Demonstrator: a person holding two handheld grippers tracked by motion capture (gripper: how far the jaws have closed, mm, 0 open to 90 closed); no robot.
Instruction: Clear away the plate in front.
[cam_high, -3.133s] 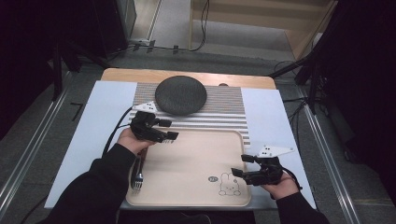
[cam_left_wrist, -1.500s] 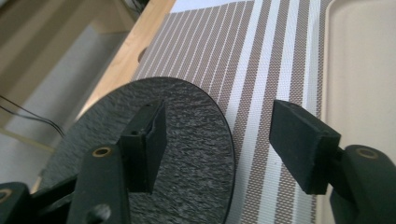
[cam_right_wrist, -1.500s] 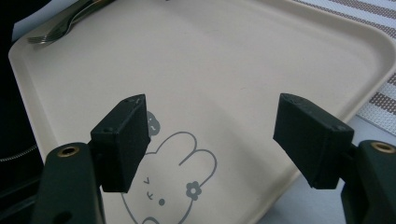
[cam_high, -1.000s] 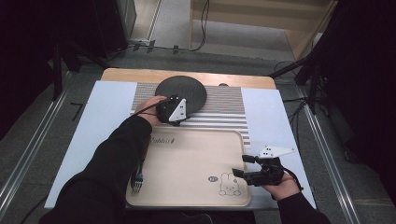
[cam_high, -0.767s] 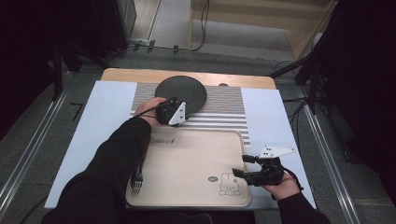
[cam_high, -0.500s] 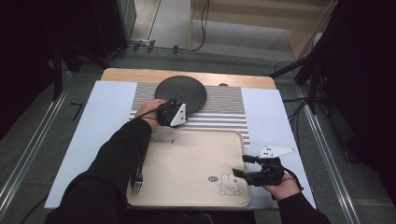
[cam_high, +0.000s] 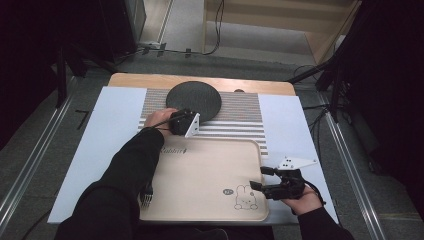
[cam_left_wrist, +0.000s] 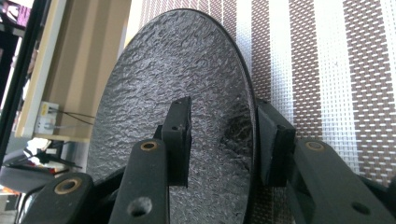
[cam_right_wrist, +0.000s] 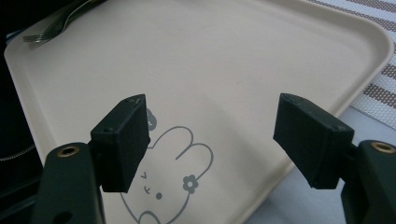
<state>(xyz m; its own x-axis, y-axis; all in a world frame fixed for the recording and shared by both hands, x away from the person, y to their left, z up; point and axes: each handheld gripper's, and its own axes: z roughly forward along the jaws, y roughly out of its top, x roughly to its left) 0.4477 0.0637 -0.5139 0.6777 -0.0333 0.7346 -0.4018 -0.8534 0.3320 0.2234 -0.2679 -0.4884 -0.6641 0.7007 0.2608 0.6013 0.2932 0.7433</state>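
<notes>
1. High view: a pale table (cam_high: 115, 125) carries a striped mat (cam_high: 250, 120) across its middle and a beige tray (cam_high: 200, 180) at its near edge, with dark floor on both sides.
2. At the far middle of the mat lies a round black plate (cam_high: 194, 98). Its far rim sits close to the mat's far edge; striped mat lies bare to its left and right.
3. The left gripper (cam_high: 186, 122) sits at the plate's near rim, just beyond the tray's far edge. A dark sleeve (cam_high: 125, 175) runs back from it across the tray's left side.
4. Left gripper view: one jaw lies over the plate's (cam_left_wrist: 177, 70) top face and the other outside its rim, above the mat (cam_left_wrist: 327, 60). The rim stands between the pads, and the jaws have just been closing on it. A slim gap shows at the rim, so a firm clamp cannot be told.
5. The plate looks matt black with a rough, hammered texture and a thin smooth edge. It lies flat, its face bare.
6. High view again: the right gripper (cam_high: 260, 180) hovers at the tray's near right corner, beside a printed rabbit (cam_high: 245, 200). Bare table lies to its right.
7. Right gripper view: its jaws stand wide apart with nothing between them, above the rabbit drawing (cam_right_wrist: 163, 186) and the tray's (cam_right_wrist: 233, 60) raised rim.
8. A fork (cam_high: 146, 199) lies at the tray's near left edge, partly under the sleeve. The tray's middle is open.
</notes>
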